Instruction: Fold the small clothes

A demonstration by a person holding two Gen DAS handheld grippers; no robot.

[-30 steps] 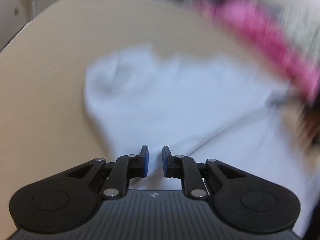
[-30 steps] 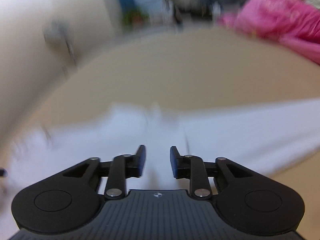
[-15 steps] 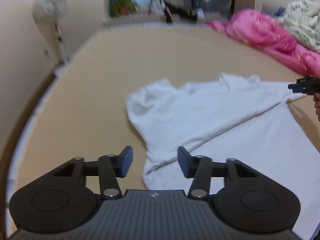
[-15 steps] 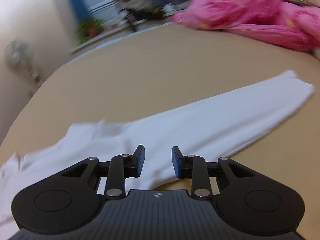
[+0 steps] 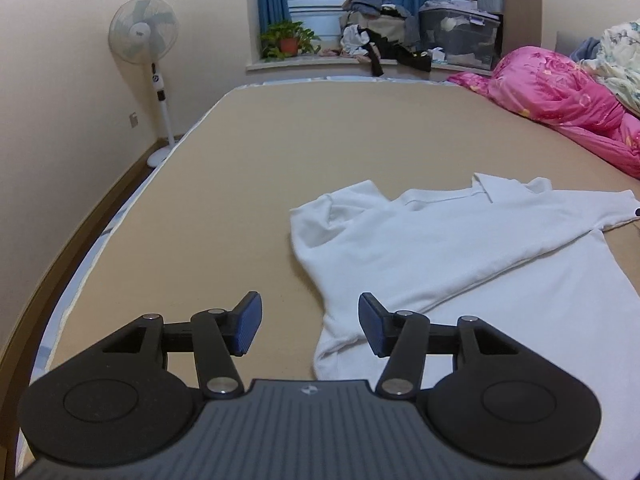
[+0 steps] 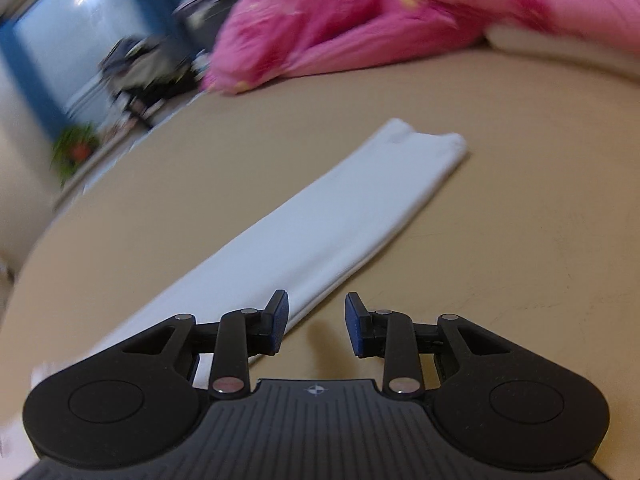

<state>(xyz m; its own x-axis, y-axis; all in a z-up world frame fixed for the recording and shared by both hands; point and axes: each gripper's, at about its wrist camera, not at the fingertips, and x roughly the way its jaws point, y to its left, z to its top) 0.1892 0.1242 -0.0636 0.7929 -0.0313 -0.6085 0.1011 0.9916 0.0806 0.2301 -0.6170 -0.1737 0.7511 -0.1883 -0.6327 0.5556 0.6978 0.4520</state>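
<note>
A white long-sleeved shirt point(image 5: 460, 256) lies on the tan bed surface point(image 5: 240, 184), one sleeve folded across its body. My left gripper point(image 5: 308, 324) is open and empty, just above the shirt's near left edge. My right gripper point(image 6: 314, 324) is open and empty, hovering by the other sleeve point(image 6: 340, 216), which lies stretched out flat with its cuff far from me. The right gripper's tip barely shows at the right edge of the left wrist view point(image 5: 637, 212).
A pink quilt point(image 5: 568, 108) is piled at the bed's far right, also in the right wrist view point(image 6: 360, 24). A standing fan point(image 5: 144, 36) is by the left wall. A potted plant point(image 5: 288, 40), clothes and storage boxes point(image 5: 460, 36) line the window sill.
My left gripper opened wide and pulled back from the shirt. My right gripper opened a little wider and swung right along the outstretched sleeve.
</note>
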